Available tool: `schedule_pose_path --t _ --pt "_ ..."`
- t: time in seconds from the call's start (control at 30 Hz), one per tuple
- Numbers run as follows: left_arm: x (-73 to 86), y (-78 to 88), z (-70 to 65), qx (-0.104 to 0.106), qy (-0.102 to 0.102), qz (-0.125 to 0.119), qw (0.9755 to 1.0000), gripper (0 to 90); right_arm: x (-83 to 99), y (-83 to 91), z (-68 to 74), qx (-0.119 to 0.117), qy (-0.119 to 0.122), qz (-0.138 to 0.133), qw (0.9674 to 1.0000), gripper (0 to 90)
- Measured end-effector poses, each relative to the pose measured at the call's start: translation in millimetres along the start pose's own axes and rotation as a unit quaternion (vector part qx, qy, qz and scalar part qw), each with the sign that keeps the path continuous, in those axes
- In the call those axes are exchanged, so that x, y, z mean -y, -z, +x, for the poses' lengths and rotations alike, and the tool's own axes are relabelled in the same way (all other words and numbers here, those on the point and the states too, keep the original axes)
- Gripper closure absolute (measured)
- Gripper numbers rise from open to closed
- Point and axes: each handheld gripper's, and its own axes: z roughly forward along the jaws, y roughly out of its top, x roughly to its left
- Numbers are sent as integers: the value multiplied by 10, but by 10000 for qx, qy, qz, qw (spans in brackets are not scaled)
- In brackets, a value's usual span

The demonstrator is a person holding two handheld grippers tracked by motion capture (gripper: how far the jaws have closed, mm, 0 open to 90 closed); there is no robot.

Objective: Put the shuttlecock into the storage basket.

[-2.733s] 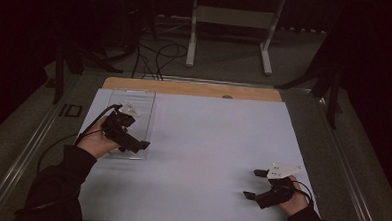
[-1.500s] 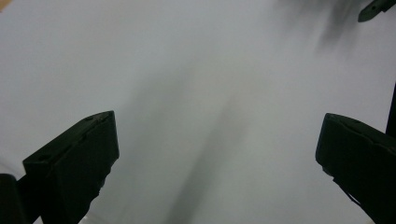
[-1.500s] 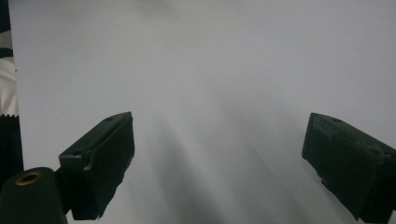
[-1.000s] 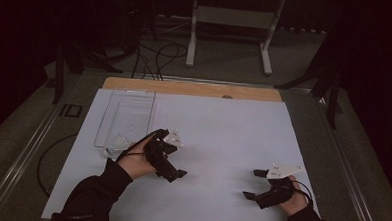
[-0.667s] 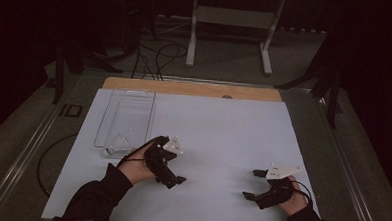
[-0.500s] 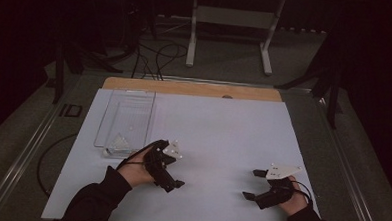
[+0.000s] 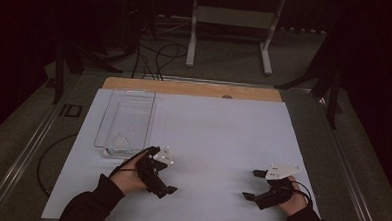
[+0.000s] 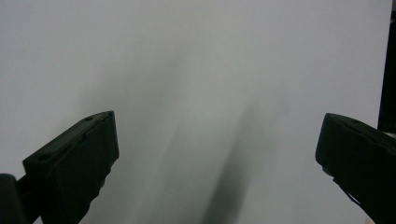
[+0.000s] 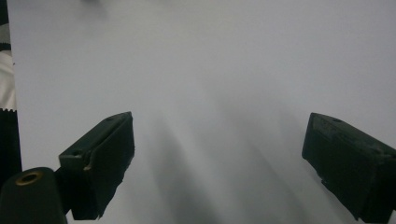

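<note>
My left gripper [image 7: 163, 170] hovers low over the white sheet [image 7: 213, 136], just right of the near end of a clear plastic tray [image 7: 114, 114]. Its jaws stand wide apart with nothing between them, as the left gripper view [image 8: 215, 154] confirms over bare white sheet. A small clear, folded-looking piece [image 7: 117, 145] lies in the tray's near end. My right gripper [image 7: 251, 184] rests near the front right corner, open and pointing left. In the right gripper view [image 9: 217, 158] only white sheet lies between the jaws.
A wooden strip [image 7: 195, 88] runs along the table's far edge. Beyond it are floor cables [image 7: 151, 53] and a metal stand [image 7: 230, 22]. The sheet's right edge shows as a dark band [image 8: 387, 65] in the left gripper view.
My left gripper has left the tray's near end and moved right and toward the front edge; a small clear piece now lies in the tray. The right gripper has stayed put.
</note>
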Motion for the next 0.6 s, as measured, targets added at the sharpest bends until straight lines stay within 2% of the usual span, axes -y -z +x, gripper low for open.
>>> schedule_pose_path --t 0.6 --pt "431 172 15 -172 403 -125 9990 0 3 0 7 17 -2 30 10000 93"
